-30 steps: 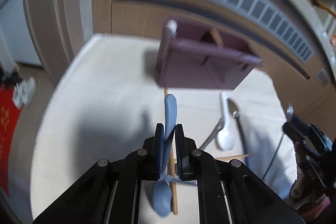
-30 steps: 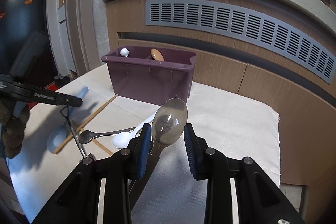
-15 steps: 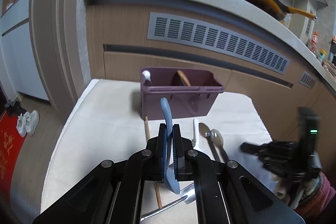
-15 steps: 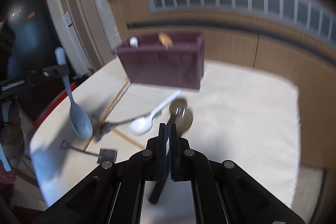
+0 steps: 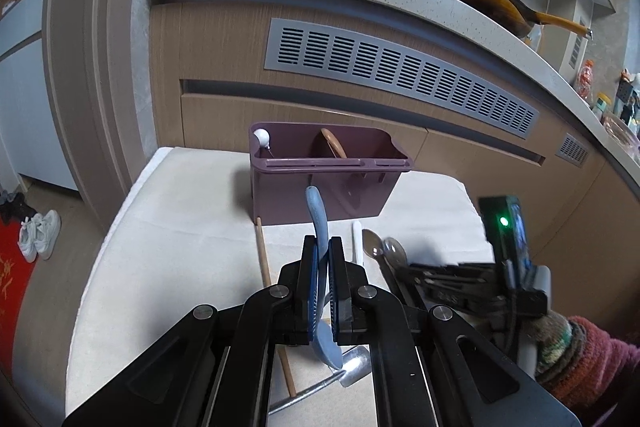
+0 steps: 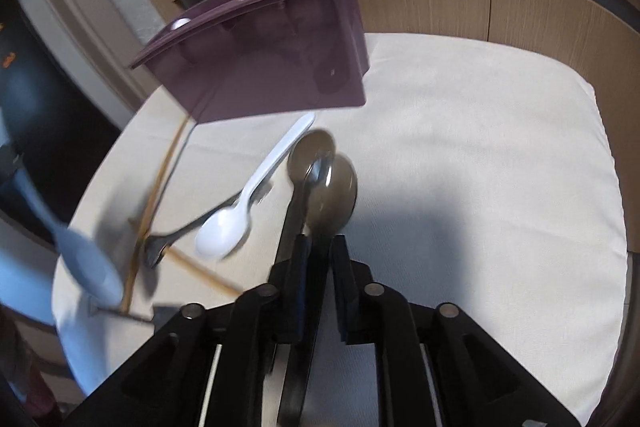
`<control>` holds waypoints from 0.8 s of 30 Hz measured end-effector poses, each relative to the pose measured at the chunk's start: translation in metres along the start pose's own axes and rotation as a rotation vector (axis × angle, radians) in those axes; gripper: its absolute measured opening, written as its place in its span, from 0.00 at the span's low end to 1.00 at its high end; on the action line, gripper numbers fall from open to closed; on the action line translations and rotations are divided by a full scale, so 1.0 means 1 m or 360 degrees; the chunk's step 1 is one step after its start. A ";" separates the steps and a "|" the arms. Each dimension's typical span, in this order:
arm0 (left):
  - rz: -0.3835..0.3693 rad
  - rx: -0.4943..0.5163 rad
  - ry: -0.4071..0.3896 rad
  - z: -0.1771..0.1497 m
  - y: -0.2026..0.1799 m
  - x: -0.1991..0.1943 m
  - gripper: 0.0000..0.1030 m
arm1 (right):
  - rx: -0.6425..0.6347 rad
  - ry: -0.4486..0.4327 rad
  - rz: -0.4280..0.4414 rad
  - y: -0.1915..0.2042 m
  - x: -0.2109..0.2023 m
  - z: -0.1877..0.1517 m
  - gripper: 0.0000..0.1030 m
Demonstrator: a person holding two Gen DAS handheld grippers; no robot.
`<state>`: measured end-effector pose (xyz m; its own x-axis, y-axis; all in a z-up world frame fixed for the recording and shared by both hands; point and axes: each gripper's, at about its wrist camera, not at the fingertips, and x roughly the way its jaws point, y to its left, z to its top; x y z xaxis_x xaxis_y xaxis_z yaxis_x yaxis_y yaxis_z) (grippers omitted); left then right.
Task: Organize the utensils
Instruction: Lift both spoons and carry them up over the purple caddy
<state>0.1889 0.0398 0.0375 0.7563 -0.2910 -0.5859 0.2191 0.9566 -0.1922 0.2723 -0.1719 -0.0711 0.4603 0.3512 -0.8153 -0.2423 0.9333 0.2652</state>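
My left gripper is shut on a blue plastic spoon, held above the table with its handle pointing up toward the purple utensil caddy. My right gripper is shut on a metal spoon, bowl forward, just above a second metal spoon on the cloth. The blue spoon also shows at the left of the right wrist view. The caddy holds a white-tipped item and a wooden spoon.
On the cream tablecloth lie a white plastic spoon, wooden chopsticks, a dark metal fork and a small metal spatula. Wooden cabinet fronts stand behind the table. Shoes and a red mat lie on the floor left.
My left gripper has lifted the blue spoon off the table and levelled out. My right gripper has closed on the metal spoon and tilted down toward the table.
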 end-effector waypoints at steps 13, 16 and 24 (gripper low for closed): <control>-0.0024 -0.0060 0.0065 -0.003 0.017 0.025 0.05 | 0.0078 -0.0043 0.0058 -0.001 0.024 0.039 0.39; -0.0031 -0.0078 0.0073 -0.003 0.021 0.030 0.05 | -0.0037 0.0030 0.0092 0.010 0.027 0.045 0.52; -0.0049 -0.0113 0.0080 -0.002 0.029 0.037 0.05 | -0.0128 -0.0090 -0.0132 0.008 0.027 0.059 0.30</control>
<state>0.2222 0.0569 0.0086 0.7176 -0.3223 -0.6173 0.1963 0.9441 -0.2648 0.3332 -0.1503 -0.0601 0.5284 0.2789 -0.8019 -0.2682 0.9510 0.1541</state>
